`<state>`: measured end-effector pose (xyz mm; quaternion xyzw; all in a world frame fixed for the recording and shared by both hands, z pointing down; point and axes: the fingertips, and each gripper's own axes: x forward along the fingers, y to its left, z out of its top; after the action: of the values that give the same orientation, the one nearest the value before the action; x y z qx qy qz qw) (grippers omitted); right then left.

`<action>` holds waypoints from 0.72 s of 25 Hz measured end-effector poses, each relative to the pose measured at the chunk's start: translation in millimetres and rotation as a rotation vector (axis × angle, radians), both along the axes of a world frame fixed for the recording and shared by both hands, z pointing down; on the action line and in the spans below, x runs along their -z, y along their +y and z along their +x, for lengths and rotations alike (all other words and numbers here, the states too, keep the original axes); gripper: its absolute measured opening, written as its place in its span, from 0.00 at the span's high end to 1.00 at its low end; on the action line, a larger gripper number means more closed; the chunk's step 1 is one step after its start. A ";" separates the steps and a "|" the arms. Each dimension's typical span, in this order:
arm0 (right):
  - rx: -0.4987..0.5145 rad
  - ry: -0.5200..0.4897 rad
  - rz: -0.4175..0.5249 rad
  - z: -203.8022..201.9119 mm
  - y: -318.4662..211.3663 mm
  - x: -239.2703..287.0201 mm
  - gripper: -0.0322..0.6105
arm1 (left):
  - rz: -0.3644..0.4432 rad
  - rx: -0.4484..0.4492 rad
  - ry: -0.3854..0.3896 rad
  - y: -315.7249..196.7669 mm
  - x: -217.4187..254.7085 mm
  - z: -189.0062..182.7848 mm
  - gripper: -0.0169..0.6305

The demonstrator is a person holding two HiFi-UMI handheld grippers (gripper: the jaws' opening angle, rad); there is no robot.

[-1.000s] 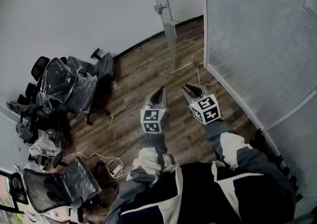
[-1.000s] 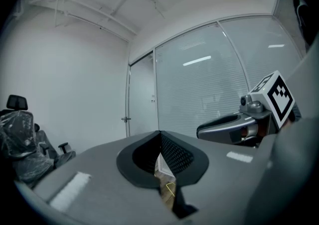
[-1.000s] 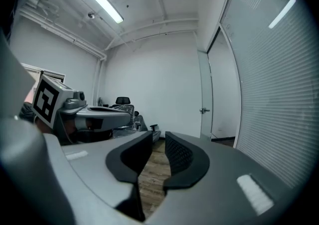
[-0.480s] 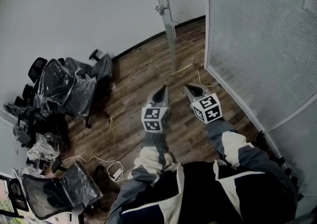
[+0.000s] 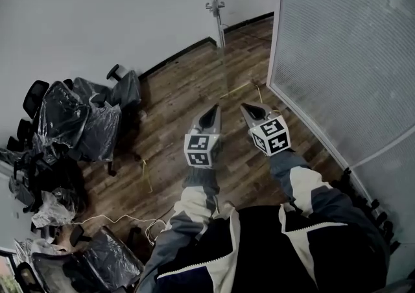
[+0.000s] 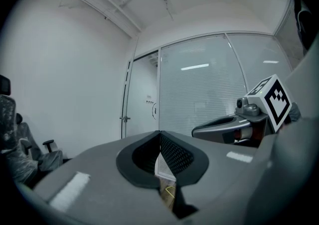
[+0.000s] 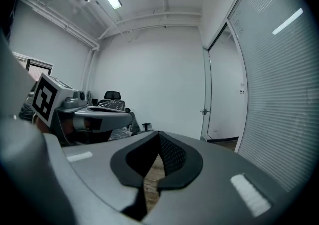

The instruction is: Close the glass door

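**A:** How do the fingers stand?

**B:** Pressed together on both. The left gripper (image 6: 159,132) has its tips meeting with nothing between them. The right gripper (image 7: 158,133) is the same, closed and empty. In the head view they sit side by side over the floor, both pointing toward the far end of the room.

**A:** Where is the glass door?

**B:** Ahead of both grippers and well apart from them. The glass door (image 5: 220,26) stands swung open and shows nearly edge-on in the head view. Its handle (image 5: 213,6) is just beside the white wall (image 5: 97,19). Neither gripper touches it.

**A:** What lies around, and what is in the way?

**B:** To the right runs a frosted partition (image 5: 337,58), and the doorway opens between it and the door. On the wooden floor (image 5: 181,91) a yellow cord (image 5: 241,88) lies between the grippers and the door. Off to the left, against the wall, are office chairs (image 5: 84,113) wrapped in plastic. A white cable (image 5: 117,219) trails on the floor near them, well to the side of the grippers.
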<state>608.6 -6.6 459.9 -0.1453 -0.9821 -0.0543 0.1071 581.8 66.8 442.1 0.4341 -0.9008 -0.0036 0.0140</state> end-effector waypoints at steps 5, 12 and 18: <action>-0.007 0.009 0.014 -34.4 29.6 -2.5 0.95 | 0.003 0.000 0.007 33.5 -9.3 -32.5 0.97; 0.039 0.016 0.024 -78.8 60.6 -3.4 0.95 | 0.013 0.022 0.032 60.2 -17.6 -70.2 0.98; 0.109 0.028 -0.005 -131.2 71.8 -12.0 0.95 | 0.021 0.051 0.063 60.8 -23.4 -112.4 0.97</action>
<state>477.3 65.2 471.9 -0.1996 -0.9712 -0.0556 0.1173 469.5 127.7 465.5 0.4106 -0.9106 -0.0271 0.0380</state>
